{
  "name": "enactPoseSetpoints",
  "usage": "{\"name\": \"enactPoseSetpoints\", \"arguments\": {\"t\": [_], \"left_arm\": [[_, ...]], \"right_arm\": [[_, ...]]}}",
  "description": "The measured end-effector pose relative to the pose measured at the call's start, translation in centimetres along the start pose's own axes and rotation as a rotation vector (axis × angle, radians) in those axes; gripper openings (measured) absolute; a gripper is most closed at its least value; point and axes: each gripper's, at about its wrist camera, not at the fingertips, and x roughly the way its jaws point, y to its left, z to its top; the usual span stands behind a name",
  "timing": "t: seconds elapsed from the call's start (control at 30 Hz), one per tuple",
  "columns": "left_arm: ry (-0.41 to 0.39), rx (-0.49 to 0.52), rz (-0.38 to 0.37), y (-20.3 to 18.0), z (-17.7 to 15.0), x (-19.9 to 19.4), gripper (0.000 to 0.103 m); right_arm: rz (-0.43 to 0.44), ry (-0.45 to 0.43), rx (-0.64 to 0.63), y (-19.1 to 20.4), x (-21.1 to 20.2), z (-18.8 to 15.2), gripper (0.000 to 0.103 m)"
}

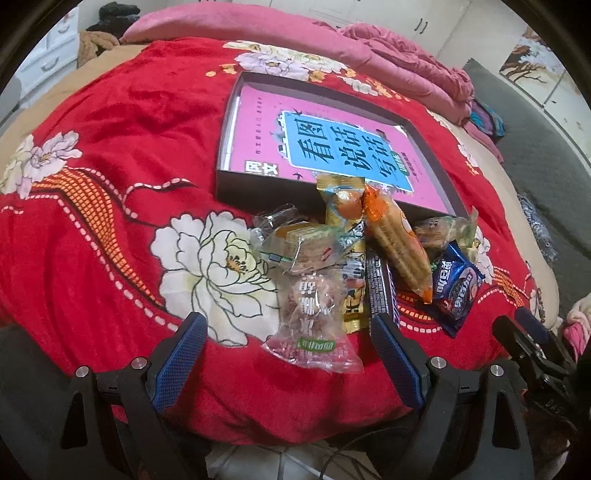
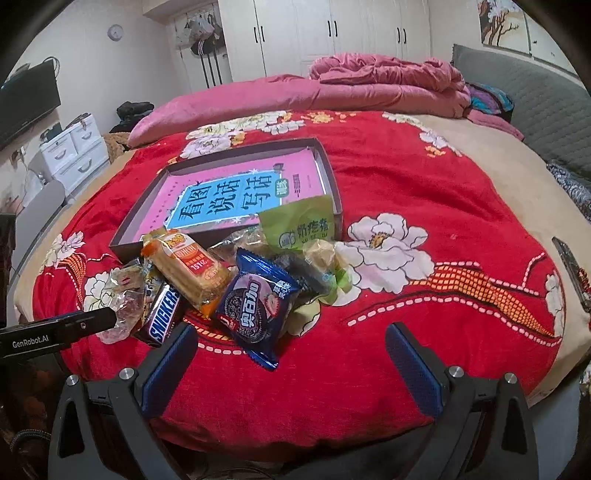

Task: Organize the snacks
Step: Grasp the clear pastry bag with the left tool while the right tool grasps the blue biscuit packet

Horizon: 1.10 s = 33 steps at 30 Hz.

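Note:
A pile of snacks lies on the red flowered blanket [image 1: 110,147], in front of a shallow dark box [image 1: 258,190] [image 2: 332,173] that holds a pink book [image 1: 325,147]. My left gripper [image 1: 288,319] is open. A clear packet of red sweets [image 1: 310,314] lies between its blue pads [image 1: 181,354], and a Snickers bar [image 1: 380,284] [image 2: 162,314] sits by the right pad. My right gripper [image 2: 291,328] is open just short of a blue Oreo packet [image 2: 258,302] [image 1: 458,288]. An orange cracker pack [image 1: 399,240] [image 2: 188,266] and a green packet [image 2: 303,225] lean on the box's front wall.
A rolled pink quilt [image 2: 388,88] lies across the far side of the bed, with a grey headboard [image 2: 546,118] to the right. A phone [image 2: 570,269] rests near the right edge. White drawers [image 2: 74,151] and wardrobes [image 2: 332,33] stand beyond. The bed's near edge drops off just under both grippers.

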Motion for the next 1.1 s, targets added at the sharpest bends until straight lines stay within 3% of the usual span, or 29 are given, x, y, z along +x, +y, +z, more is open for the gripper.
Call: {"name": "enactPoseSetpoints", "arguments": {"t": [0.3, 0.37, 0.53, 0.73, 0.77, 1.1], "left_arm": [[0.017, -0.001, -0.068, -0.4, 0.5, 1.1, 0.083], [0.015, 0.012, -0.073, -0.6, 0.6, 1.3, 0.064], [0.026, 0.025, -0.073, -0.7, 0.9, 2.0, 0.057], [0.026, 0.035, -0.078, -0.7, 1.1, 2.6, 0.052], [0.028, 0.037, -0.078, -0.8, 1.2, 2.7, 0.047], [0.033, 0.046, -0.097, -0.7, 1.6, 3.3, 0.041]], "right_arm": [[0.032, 0.033, 0.036, 0.3, 1.9, 0.3, 0.102], [0.033, 0.043, 0.037, 0.6, 2.5, 0.4, 0.102], [0.017, 0.054, 0.050, 1.4, 3.9, 0.9, 0.100], [-0.005, 0.077, 0.025, 2.3, 5.3, 1.0, 0.075], [-0.001, 0.080, 0.024, 2.4, 5.4, 1.0, 0.072], [0.023, 0.069, -0.011, 2.7, 6.1, 1.2, 0.054]]}}
